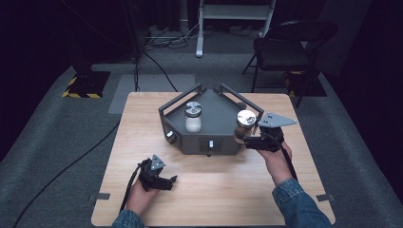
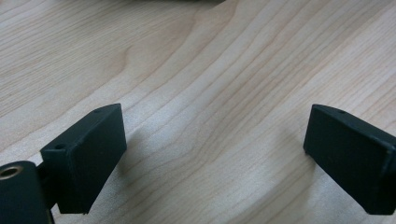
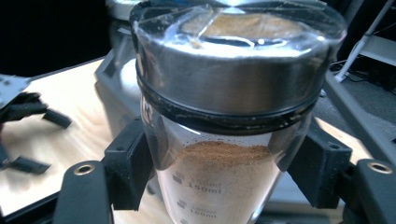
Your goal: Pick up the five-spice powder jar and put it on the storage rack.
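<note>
A glass spice jar with brown powder and a steel lid [image 1: 245, 122] hangs in the air beside the right rim of the grey rack [image 1: 190, 142]; my right gripper [image 1: 249, 138] is shut on it. In the right gripper view the jar [image 3: 224, 140] sits upright between both black pads [image 3: 128, 170], gripped on its glass body. A second jar with white powder [image 1: 193, 118] stands inside the rack. My left gripper [image 1: 170, 182] rests low over the wooden table [image 1: 214, 190] near its front left, jaws open. In the left gripper view its fingers [image 2: 86, 158] stand wide apart over bare wood, with nothing between them.
The grey hexagonal rack has raised rails and knobs on its front face. A black folding chair [image 1: 285, 47] and cables lie on the floor beyond the table. Bare wood spreads between the two hands along the table's front half.
</note>
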The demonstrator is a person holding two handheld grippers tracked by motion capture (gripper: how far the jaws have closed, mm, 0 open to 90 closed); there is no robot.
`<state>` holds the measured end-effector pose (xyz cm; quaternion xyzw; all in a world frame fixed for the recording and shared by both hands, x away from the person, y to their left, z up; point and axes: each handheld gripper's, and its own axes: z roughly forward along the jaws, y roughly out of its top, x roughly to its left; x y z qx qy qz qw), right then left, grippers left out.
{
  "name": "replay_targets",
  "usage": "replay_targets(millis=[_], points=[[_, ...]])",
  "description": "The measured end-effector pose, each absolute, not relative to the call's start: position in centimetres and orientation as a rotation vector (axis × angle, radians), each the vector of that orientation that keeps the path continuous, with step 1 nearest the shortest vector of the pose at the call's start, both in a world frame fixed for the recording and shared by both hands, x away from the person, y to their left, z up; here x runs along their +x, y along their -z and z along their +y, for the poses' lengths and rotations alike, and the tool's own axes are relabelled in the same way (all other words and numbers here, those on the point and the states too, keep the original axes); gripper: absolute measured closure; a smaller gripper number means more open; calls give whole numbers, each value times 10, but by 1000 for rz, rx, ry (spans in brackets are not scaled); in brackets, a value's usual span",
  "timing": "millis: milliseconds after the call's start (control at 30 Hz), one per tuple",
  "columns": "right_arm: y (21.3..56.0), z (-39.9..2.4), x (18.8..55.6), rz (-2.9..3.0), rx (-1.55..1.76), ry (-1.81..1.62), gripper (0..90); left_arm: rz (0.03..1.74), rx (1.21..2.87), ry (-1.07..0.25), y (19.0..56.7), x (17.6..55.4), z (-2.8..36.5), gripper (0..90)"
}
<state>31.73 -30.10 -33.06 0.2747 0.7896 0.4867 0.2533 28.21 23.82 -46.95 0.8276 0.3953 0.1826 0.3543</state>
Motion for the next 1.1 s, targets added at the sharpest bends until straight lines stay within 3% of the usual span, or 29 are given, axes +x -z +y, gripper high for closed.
replay_targets(millis=[567, 1100], points=[[341, -280, 372, 2157, 821, -1290, 302, 1049, 2138, -475, 469, 277, 234, 27], [357, -282, 384, 2163, 870, -1324, 301, 1068, 2132, -481, 469, 275, 231, 10]])
